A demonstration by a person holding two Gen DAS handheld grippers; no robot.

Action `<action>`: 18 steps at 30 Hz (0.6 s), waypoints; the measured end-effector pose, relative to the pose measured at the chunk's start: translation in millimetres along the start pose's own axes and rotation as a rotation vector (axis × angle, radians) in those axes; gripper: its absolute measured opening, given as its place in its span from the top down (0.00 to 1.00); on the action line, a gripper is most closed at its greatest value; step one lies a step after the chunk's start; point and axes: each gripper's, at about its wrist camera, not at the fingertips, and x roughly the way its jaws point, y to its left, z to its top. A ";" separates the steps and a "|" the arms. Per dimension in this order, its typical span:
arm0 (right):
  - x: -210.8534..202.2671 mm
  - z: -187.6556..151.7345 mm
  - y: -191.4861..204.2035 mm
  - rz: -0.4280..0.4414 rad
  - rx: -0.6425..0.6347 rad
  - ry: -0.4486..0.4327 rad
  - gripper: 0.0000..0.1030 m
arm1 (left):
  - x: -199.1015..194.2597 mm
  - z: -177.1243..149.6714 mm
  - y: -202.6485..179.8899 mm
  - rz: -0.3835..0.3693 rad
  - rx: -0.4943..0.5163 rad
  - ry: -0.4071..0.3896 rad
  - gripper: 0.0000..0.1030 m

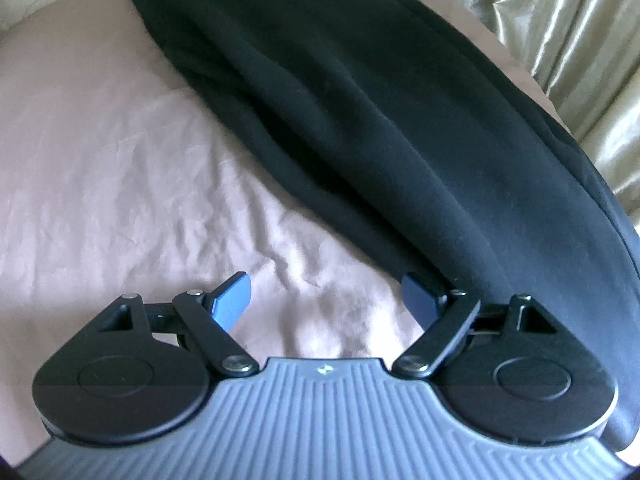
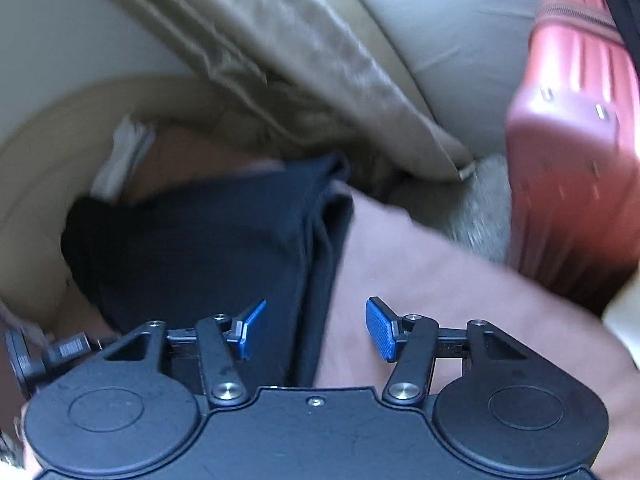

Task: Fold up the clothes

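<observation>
In the left wrist view, our left gripper (image 1: 328, 300) has its fingers spread wide and holds nothing; the black garment (image 1: 360, 120) lies long on the pink bedsheet (image 1: 100, 160), its near end touching the right finger. In the blurred right wrist view, our right gripper (image 2: 316, 328) is also spread and empty above the garment's edge. Whether folding is finished, we cannot tell; any grasp should pinch all layers together.

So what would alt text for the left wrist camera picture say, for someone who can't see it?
A long black garment lies diagonally across a wrinkled pink bedsheet. In front, the left gripper is open with blue-padded fingers spread above the sheet, one beside the garment's edge. Shiny gold curtains hang at right.
</observation>
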 end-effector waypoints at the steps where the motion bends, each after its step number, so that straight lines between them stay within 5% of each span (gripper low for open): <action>1: 2.3 -5.3 -1.5 0.016 0.009 0.023 0.41 | 0.4 -0.5 0.0 -0.008 -0.001 0.003 0.20; 10: 57.4 -28.3 2.4 0.189 0.123 0.194 0.39 | 1.1 -5.8 2.2 -0.072 -0.031 0.036 0.20; 14: 80.3 -39.0 20.3 0.201 0.162 0.094 0.34 | 1.5 -8.3 6.8 -0.079 -0.062 0.049 0.20; 16: 83.4 -42.4 34.1 0.222 0.158 -0.002 0.56 | 1.0 -11.8 9.5 -0.084 -0.082 0.069 0.20; 17: 78.8 -43.0 42.2 0.242 0.121 -0.056 0.82 | 0.0 -12.6 10.9 -0.086 -0.087 0.074 0.20; 18: 72.9 -44.0 51.1 0.256 0.073 -0.108 0.84 | -1.8 -13.2 12.2 -0.084 -0.087 0.074 0.20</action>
